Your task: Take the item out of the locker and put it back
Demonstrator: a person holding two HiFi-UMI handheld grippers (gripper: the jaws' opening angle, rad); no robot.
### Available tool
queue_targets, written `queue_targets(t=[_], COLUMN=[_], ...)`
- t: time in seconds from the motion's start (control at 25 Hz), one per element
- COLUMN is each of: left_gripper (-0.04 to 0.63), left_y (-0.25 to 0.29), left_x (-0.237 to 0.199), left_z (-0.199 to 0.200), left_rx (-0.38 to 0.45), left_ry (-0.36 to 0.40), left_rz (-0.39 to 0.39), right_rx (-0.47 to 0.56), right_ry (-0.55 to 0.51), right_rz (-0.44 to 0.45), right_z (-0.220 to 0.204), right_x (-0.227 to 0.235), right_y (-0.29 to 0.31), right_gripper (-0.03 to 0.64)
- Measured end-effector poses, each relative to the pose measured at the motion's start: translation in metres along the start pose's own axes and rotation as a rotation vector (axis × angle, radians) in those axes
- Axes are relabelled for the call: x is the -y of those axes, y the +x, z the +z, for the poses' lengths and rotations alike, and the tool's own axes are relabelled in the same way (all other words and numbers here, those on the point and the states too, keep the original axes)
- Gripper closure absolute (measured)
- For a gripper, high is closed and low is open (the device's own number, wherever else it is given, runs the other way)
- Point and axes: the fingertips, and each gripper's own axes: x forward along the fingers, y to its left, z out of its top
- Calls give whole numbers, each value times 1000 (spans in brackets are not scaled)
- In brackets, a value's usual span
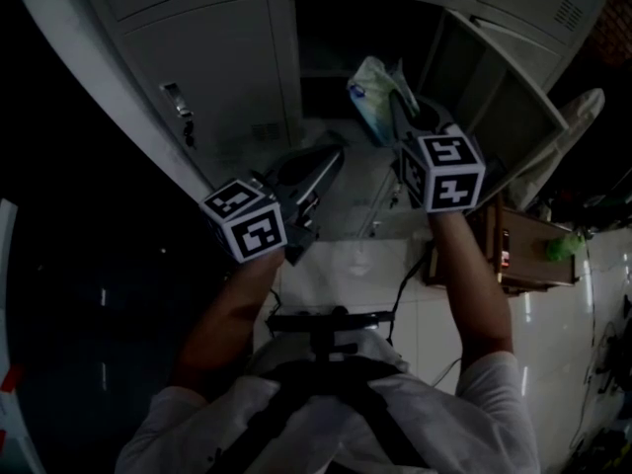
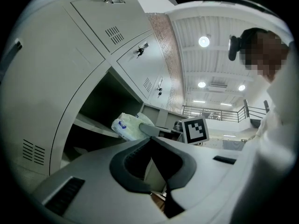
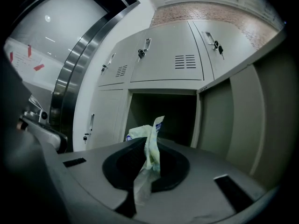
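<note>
A pale green and white plastic packet (image 1: 378,92) hangs in front of the open locker compartment (image 1: 331,42). My right gripper (image 1: 399,105) is shut on it, pinching a thin fold of the wrapper between its tips (image 3: 148,148). The packet (image 3: 150,139) rises above the jaws in the right gripper view, with the dark compartment (image 3: 163,113) just behind it. My left gripper (image 1: 329,158) sits lower and to the left, jaws together with nothing between them (image 2: 150,140). From the left gripper view the packet (image 2: 127,126) shows at the compartment's mouth, with the right gripper's marker cube (image 2: 195,130) beside it.
The locker door (image 1: 494,82) stands swung open on the right. Closed locker doors with keys (image 1: 185,112) flank the left side. A brown wooden cabinet (image 1: 523,250) stands lower right on the white tiled floor. A cable (image 1: 400,284) trails over the tiles.
</note>
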Motion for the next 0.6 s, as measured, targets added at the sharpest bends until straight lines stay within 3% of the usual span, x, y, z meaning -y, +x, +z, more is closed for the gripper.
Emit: queue_targets(t=[0.6], left_gripper=[598], left_y=[-32], left_x=[20], left_z=[-32], left_rx=[-19], left_ry=[-88], left_rz=[1], right_rx=[5], right_ry=[88], right_rz=[21], right_z=[-32], right_x=[-23], right_y=[-66], right_gripper=[620])
